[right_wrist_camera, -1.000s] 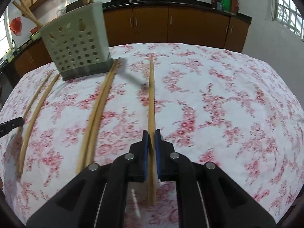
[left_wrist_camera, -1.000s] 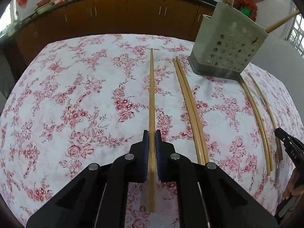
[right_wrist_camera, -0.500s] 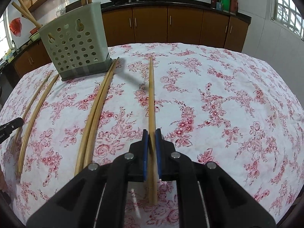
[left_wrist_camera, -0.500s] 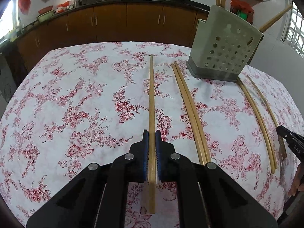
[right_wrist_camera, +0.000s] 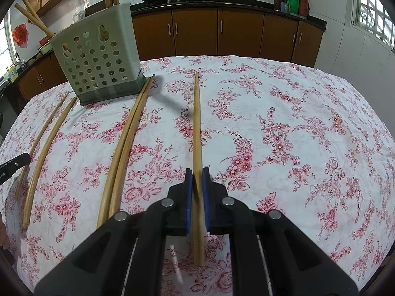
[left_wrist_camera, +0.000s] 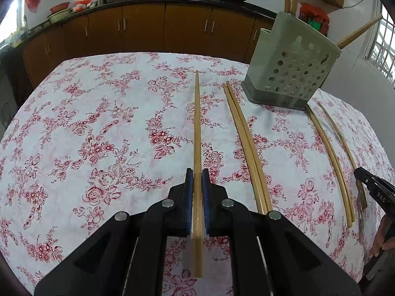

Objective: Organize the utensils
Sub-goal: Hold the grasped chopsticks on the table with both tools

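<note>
My left gripper point(left_wrist_camera: 197, 177) is shut on a bamboo chopstick point(left_wrist_camera: 197, 128) that points ahead above the floral tablecloth. My right gripper point(right_wrist_camera: 197, 176) is shut on another bamboo chopstick point(right_wrist_camera: 196, 123), also pointing ahead. A pale green perforated utensil holder point(left_wrist_camera: 291, 69) stands at the far right in the left view and at the far left in the right view point(right_wrist_camera: 98, 56); several chopsticks stick out of its top. A pair of chopsticks point(left_wrist_camera: 246, 143) lies on the cloth between the grippers point(right_wrist_camera: 126, 143). Two more chopsticks point(left_wrist_camera: 330, 157) lie beyond the holder point(right_wrist_camera: 47, 143).
The table has a white cloth with red flowers point(left_wrist_camera: 98, 135). Brown kitchen cabinets point(right_wrist_camera: 222, 32) run behind it, with woks on the counter. The right gripper's tip shows at the right edge of the left view point(left_wrist_camera: 370, 185); the left gripper's tip shows at the left edge of the right view point(right_wrist_camera: 14, 165).
Both grippers have lifted slightly and tilted, so the holder and counter sit lower in view. Each still holds its chopstick.
</note>
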Action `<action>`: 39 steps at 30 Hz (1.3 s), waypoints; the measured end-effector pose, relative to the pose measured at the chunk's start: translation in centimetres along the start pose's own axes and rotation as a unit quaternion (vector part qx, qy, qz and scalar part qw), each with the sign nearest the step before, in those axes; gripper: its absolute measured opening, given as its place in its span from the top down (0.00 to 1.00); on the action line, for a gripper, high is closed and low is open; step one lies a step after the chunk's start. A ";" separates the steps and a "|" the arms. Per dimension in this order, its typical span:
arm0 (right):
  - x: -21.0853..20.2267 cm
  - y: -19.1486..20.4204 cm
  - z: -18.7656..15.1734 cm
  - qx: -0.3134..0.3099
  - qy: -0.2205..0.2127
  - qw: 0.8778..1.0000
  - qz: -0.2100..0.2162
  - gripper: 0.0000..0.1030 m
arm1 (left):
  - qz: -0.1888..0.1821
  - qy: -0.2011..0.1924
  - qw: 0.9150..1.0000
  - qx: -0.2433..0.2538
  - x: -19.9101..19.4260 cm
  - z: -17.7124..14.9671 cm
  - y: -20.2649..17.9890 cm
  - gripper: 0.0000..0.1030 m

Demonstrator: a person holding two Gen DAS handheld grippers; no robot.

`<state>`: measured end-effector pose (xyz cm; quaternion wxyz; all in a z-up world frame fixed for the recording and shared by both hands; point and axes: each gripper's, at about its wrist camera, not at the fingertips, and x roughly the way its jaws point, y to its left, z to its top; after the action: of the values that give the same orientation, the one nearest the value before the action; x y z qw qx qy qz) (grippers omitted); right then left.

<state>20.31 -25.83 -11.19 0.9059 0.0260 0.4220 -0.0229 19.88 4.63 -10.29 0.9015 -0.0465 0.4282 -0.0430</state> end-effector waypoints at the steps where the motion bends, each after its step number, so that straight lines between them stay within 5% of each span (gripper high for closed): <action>1: 0.0 0.0 0.0 0.000 0.000 1.000 0.000 0.90 | 0.000 0.000 1.000 0.000 0.0 0.0 0.0 0.91; 39: 0.0 0.1 0.0 0.000 0.000 1.000 0.000 0.89 | -0.004 0.000 1.000 -0.006 0.0 0.0 -0.2 0.91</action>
<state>20.29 -25.73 -11.21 0.9060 0.0258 0.4218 -0.0225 19.88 4.46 -10.24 0.9011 -0.0540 0.4280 -0.0436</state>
